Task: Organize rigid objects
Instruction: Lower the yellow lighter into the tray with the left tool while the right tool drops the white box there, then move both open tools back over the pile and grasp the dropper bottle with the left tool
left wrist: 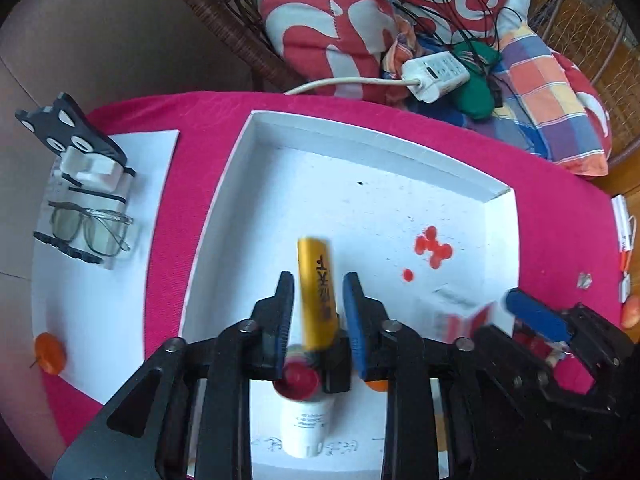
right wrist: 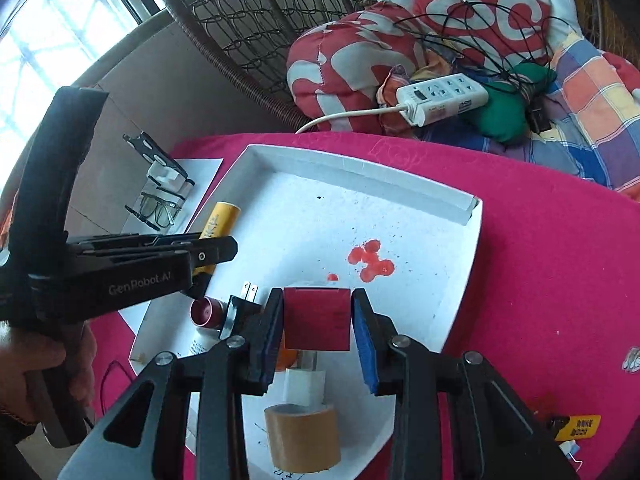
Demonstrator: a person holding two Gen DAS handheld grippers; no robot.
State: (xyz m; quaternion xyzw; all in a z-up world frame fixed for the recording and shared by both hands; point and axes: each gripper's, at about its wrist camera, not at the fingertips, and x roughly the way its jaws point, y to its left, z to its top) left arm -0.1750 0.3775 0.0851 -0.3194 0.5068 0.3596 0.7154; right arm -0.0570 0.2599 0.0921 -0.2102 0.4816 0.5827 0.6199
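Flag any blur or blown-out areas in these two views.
Left wrist view: yellow tube top smeared, right gripper and box beside it motion-blurred, edges fisheye-bent. Right wrist view: sharp, but window blown out white.

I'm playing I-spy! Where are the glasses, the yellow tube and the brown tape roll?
glasses [left wrist: 90, 232], left wrist view, on a lens.
yellow tube [left wrist: 317, 288], left wrist view, mid-body.
brown tape roll [right wrist: 303, 438], right wrist view, outer side.

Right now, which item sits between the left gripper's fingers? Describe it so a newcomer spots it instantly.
Start at the white tray on the pink tablecloth. Near its left wall, between the fingers of the left gripper, is a yellow tube with black lettering down its side. It is the tray's only long yellow item; the white bottle beside it has a red cap, and the right gripper brackets a dark red box.
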